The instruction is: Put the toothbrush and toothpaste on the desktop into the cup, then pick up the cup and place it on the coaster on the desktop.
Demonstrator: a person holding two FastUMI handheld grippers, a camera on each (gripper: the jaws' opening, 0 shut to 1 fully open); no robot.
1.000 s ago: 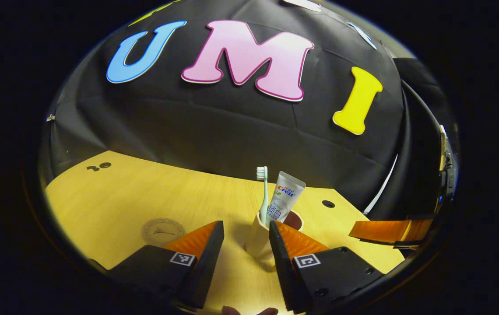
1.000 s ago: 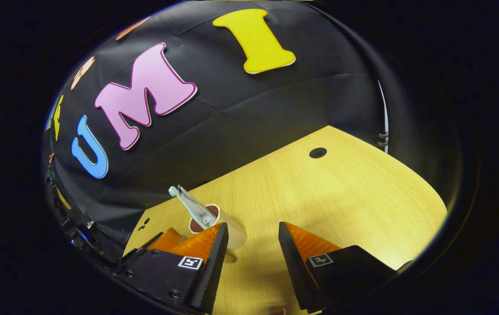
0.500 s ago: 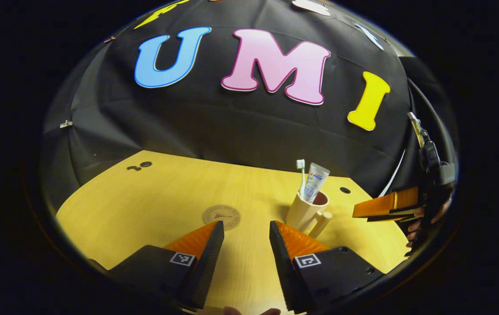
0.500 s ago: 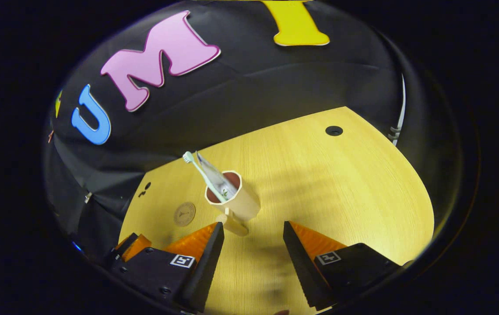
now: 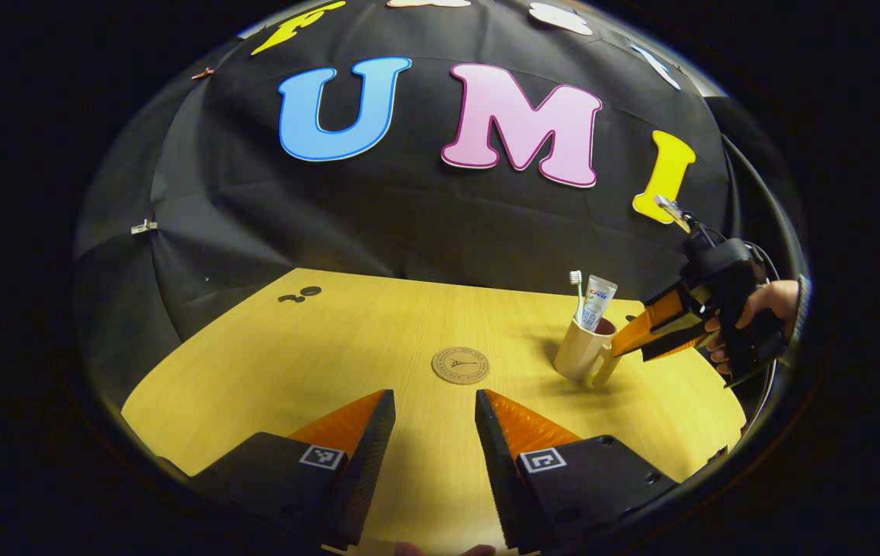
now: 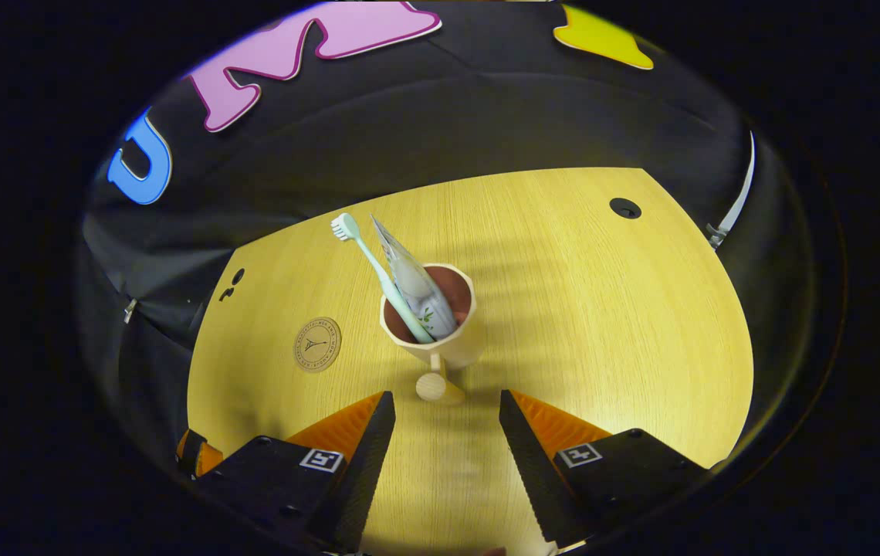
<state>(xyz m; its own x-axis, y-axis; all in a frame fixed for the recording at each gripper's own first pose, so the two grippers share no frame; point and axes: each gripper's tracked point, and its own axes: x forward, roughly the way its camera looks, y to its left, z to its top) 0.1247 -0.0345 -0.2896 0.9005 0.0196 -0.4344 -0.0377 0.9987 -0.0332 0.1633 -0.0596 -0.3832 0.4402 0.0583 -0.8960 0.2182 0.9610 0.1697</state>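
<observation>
While the cup [image 6: 440,328] stands on the desktop [image 6: 602,324] beside the coaster [image 6: 317,344], its handle [image 6: 432,384] points straight at the right gripper [image 6: 440,409] — fingers spread wide, empty, nearer than the open left gripper [image 5: 428,405].

The desk [image 6: 602,324] is bare all around the cup [image 6: 451,347], and between the cup and the coaster [image 6: 317,344] nothing stands in the way, toward the desk's left edge.

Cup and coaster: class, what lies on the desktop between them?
Nothing: in the right gripper view, bare desktop separates the cup from the coaster; the left gripper view agrees.
</observation>
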